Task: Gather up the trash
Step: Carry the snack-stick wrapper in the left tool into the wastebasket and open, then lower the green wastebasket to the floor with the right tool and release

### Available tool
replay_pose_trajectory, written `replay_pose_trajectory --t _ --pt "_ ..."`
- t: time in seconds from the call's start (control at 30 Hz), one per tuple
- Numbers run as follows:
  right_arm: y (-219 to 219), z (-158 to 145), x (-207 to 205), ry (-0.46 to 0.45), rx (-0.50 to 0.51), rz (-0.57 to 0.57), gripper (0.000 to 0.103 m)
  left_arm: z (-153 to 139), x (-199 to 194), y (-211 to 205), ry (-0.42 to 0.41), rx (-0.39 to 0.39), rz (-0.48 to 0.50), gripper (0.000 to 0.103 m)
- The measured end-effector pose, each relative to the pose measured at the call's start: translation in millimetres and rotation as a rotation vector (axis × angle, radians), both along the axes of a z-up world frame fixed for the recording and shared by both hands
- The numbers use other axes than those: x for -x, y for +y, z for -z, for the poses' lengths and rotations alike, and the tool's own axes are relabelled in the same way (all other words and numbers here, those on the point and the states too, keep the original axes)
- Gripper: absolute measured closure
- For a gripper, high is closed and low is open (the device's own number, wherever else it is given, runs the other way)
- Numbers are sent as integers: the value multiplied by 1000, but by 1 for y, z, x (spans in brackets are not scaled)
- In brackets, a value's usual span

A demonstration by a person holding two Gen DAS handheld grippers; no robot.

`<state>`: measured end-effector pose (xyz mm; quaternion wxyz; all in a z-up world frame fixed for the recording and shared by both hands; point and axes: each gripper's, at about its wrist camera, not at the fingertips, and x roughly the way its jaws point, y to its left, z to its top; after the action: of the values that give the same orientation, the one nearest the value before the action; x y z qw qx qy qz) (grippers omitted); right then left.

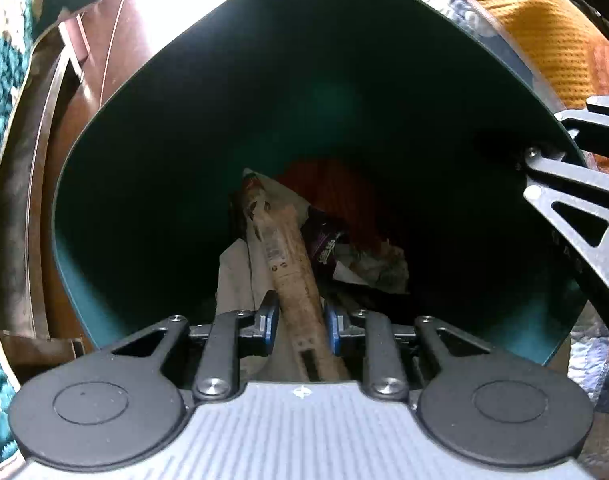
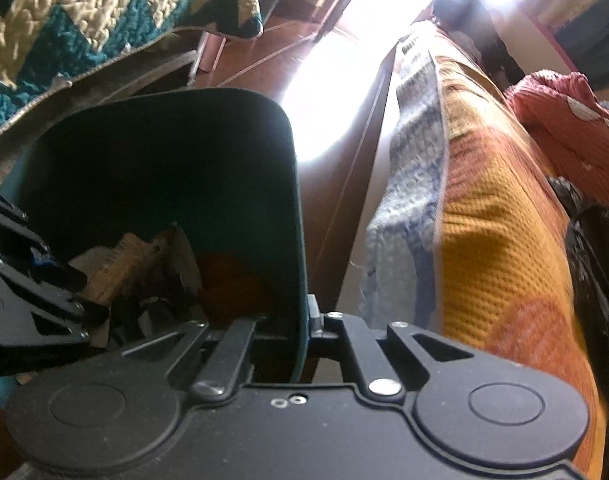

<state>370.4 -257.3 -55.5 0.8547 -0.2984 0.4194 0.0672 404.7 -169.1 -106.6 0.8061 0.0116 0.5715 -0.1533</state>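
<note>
Over the mouth of a dark green bin (image 1: 152, 184), the left gripper (image 1: 300, 322) points steeply down, its blue pads clamped on a long tan cardboard wrapper (image 1: 292, 276) whose far end reaches among crumpled paper (image 1: 380, 264) and an orange item on the bin's floor. Right gripper (image 2: 302, 326): jaws closed on the bin's near wall (image 2: 260, 184). A chevron quilt (image 2: 76, 20) lies left, a mustard-orange blanket (image 2: 492, 240) right.

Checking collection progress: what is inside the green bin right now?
The green bin holds crumpled paper, a purple wrapper and something orange. The left gripper holds a tan wrapper over them. The bottom is covered.
</note>
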Motion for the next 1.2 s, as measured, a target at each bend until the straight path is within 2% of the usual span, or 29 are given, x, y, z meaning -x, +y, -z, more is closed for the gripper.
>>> replay_pose_trajectory --t 0.13,0.37,0.43,0.47,0.5,0.7,0.93,1.03,1.2 --pt "-8 3 4 22 13 6 97 -3 2 -2 2 12 15 79" --pt "-6 10 26 54 87 -19 93 -22 19 10 -50 25 36 72" --pt "-5 11 32 75 97 -22 92 -27 22 12 -63 40 41 62" --pt "-5 12 33 86 107 -13 91 -29 25 11 -70 49 43 49" --pt "-5 14 35 89 116 -12 90 -32 27 15 -82 60 44 41" --pt "-12 11 46 114 95 42 86 -51 46 24 -130 77 67 41" --pt "-27 2 79 118 73 123 82 -78 81 32 -163 83 70 41" --pt "-31 -17 100 81 10 139 77 -91 98 35 -180 81 76 40" --pt "-28 -51 137 -7 -74 157 58 -115 120 34 -221 95 91 38"
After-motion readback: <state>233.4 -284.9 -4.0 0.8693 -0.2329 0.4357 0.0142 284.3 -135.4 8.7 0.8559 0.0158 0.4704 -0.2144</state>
